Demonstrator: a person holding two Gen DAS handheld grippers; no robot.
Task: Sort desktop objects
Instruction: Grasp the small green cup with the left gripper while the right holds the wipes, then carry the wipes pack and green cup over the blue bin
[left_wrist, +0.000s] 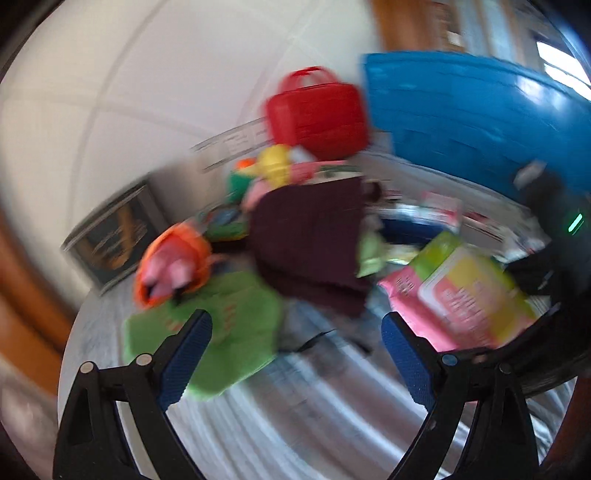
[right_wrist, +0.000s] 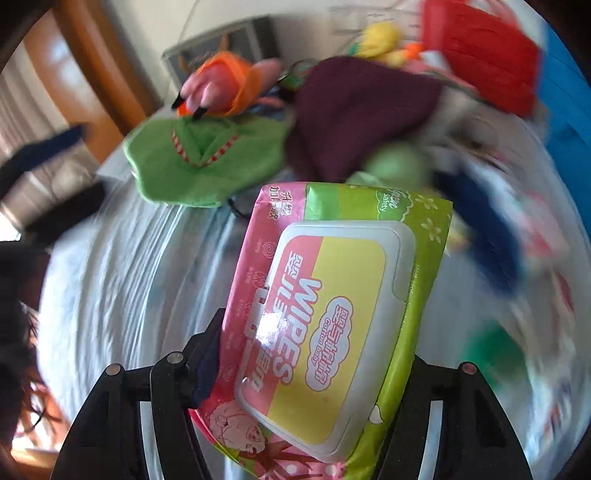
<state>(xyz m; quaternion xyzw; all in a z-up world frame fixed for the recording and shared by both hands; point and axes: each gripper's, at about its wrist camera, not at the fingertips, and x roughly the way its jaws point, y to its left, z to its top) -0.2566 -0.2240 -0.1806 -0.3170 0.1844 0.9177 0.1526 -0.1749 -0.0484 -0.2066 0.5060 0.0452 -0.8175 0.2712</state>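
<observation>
My left hand-held gripper (left_wrist: 295, 350) hangs open over the pale surface (left_wrist: 295, 424), nothing between its blue pads (left_wrist: 184, 362); both views are smeared with blur. Going left to right ahead of it I see the green plush cloth (left_wrist: 221, 332) under my left finger, an orange and pink soft toy (left_wrist: 173, 266) behind that, a dark maroon knit (left_wrist: 310, 240) at the centre, then the wipes pack (left_wrist: 465, 295) just past my right finger, with a red case (left_wrist: 317, 110) and a blue bin (left_wrist: 480, 110) at the back.

My right hand-held gripper (right_wrist: 306, 369) is clamped on the wipes pack (right_wrist: 332, 302); the jaws bite its near end across the short width. Its long axis runs straight away from me toward the pile, lid facing the camera. So the pack belongs to my right hand. I judge the blue bin (right_wrist: 569, 110), up and to the right of the pack, its likeliest destination.
</observation>
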